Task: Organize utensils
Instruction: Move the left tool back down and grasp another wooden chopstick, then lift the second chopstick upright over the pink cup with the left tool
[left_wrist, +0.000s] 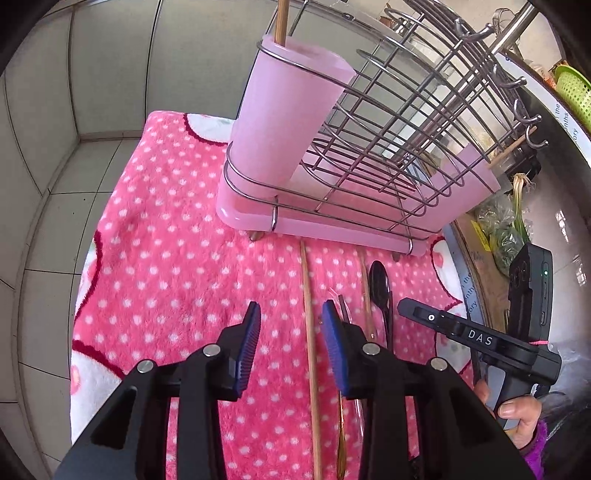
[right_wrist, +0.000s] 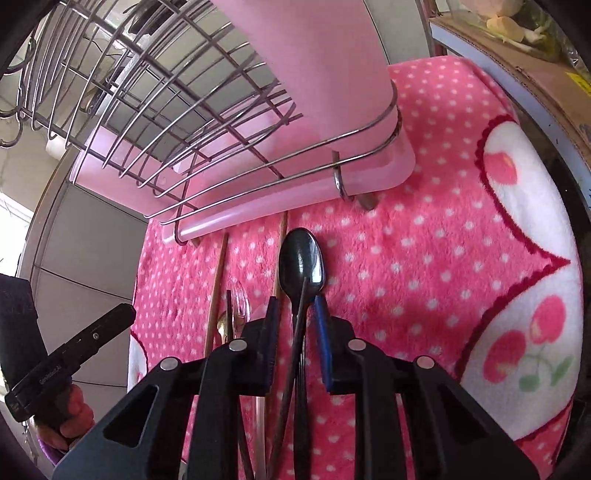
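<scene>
We find the left tool wide open astride a chopstick at lower centre, the right tool narrowly open about the spoon; both utensils look light, rigid, slippery, best gripped mid-handle.

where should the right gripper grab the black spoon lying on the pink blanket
Grip the black spoon on its thin handle just behind the bowl, coming from above with one finger on each side. It lies flat on the pink dotted blanket, and the open right gripper already straddles the handle.
</scene>
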